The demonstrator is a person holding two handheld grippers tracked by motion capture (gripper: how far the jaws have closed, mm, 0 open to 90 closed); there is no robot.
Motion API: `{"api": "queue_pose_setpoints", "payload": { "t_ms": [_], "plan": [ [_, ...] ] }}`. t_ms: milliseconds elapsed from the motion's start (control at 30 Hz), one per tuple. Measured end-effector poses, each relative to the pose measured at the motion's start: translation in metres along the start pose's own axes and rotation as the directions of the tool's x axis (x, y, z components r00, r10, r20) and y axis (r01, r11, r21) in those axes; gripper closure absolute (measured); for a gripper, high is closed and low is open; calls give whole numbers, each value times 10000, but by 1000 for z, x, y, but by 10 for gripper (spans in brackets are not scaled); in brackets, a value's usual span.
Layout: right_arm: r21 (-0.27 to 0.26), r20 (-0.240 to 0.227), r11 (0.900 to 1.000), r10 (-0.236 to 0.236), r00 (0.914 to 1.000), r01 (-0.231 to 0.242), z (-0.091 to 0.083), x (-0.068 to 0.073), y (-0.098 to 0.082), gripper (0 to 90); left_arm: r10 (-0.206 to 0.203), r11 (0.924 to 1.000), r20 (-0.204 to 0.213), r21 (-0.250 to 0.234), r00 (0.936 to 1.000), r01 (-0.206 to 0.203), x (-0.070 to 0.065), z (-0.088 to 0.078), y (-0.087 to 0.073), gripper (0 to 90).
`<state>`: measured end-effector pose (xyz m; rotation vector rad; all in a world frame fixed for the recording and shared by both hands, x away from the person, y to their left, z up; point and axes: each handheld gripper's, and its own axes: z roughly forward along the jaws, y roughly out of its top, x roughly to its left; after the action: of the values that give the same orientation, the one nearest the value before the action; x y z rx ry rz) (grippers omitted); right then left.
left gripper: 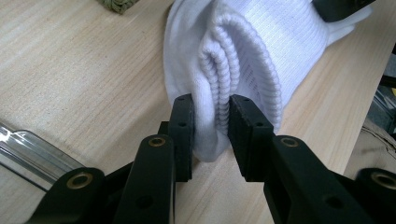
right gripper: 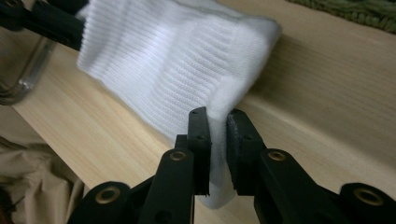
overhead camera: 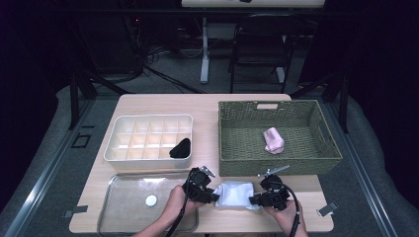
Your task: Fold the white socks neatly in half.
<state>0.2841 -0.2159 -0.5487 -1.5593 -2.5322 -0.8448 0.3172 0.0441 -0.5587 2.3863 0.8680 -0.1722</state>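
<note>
- Where the wooden table (overhead camera: pixel 163 106) meets its near edge, a folded pair of white socks (overhead camera: pixel 236 193) lies flat between the two grippers, just in front of the green woven basket (overhead camera: pixel 247 163).
- Left gripper (left gripper: pixel 211 122): jaws clamped on the ribbed cuff end of the white socks; in the left gripper view several knit layers are pinched between the black pads, with the bundle bulging out above and below them.
- Right gripper (right gripper: pixel 218 140): jaws closed on the opposite end of the white socks; in the right gripper view the fabric is squeezed thin between the pads and a small fold hangs out below.
- In the high view, the left gripper (overhead camera: pixel 211 195) sits at the left side of the socks and the right gripper (overhead camera: pixel 254 200) at the right side, both pointing inward toward each other, with a hand behind each.
- The socks rest on the bare table surface, to the right of the clear tray (overhead camera: pixel 111 210).
- A small white round object (overhead camera: pixel 151 200) lies in the clear tray.
- The white divided organiser (overhead camera: pixel 128 123) stands behind the tray, with a black item (overhead camera: pixel 181 149) in its near right compartment.
- A pink item (overhead camera: pixel 273 140) lies inside the green woven basket, well apart from the grippers.
</note>
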Motion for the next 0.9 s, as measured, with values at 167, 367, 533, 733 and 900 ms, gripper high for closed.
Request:
{"api": "queue_pose_setpoints", "payload": {
  "t_ms": [167, 367, 533, 733, 900],
  "plan": [
    [-277, -172, 9995, -128, 9998, 124, -9, 3, 0, 809, -32, 10000, 81, -47, 10000, 33, 1, 0, -1, 714],
    [-543, -410, 9974, -493, 9979, 470, -15, 11, 2, 808, -168, 9998, 223, -100, 9996, 170, 4, 0, -1, 714],
    [-878, -472, 9926, -882, 9950, 838, -19, 21, 3, 808, -177, 9998, 98, -100, 9998, 178, 2, 1, -1, 716],
    [-1067, -717, 9863, -1342, 9884, 1262, -19, 32, 7, 807, -192, 9996, 281, -179, 9994, 197, 2, 1, -1, 716],
    [-1143, -826, 9816, -1625, 9832, 1526, -13, 40, 10, 805, -155, 9996, 265, -224, 9995, 161, 1, 2, 0, 716]
  ]
}}
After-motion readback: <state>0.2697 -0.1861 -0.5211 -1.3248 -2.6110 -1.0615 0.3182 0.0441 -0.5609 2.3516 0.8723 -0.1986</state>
